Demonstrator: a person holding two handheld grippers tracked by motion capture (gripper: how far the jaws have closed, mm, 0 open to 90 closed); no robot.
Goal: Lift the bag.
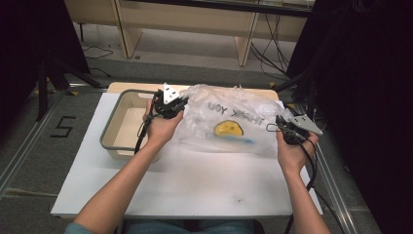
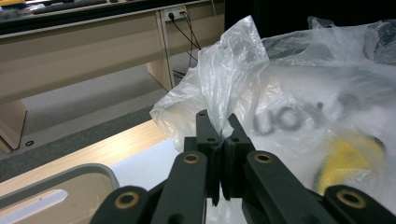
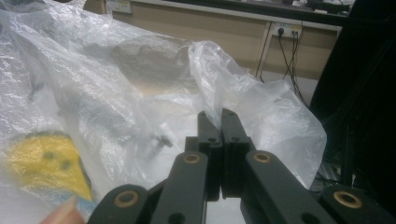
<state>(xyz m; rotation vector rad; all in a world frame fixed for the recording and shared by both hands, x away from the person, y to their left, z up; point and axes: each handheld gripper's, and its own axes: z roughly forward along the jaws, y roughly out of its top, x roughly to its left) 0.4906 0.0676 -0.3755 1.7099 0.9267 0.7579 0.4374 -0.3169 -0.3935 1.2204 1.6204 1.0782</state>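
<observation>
A clear plastic bag [image 1: 229, 117] printed "THANK YOU" with a yellow smiley [image 1: 229, 128] is stretched over the white table [image 1: 195, 180]. My left gripper [image 1: 181, 103] is shut on the bag's left edge, beside the tray. In the left gripper view its jaws pinch a raised fold of the bag [image 2: 224, 84], with the left gripper [image 2: 218, 122] closed tight. My right gripper [image 1: 273, 125] is shut on the bag's right edge. In the right gripper view the right gripper [image 3: 217, 119] clamps a fold of the bag [image 3: 205, 70], and the yellow print [image 3: 46, 163] shows at lower left.
A grey-rimmed beige tray [image 1: 108, 131] stands at the table's left, close to my left hand. Beyond the table's far edge are a wooden bench [image 1: 195, 19] and loose cables [image 1: 268, 53]. Dark curtains [image 1: 360, 97] hang on the right.
</observation>
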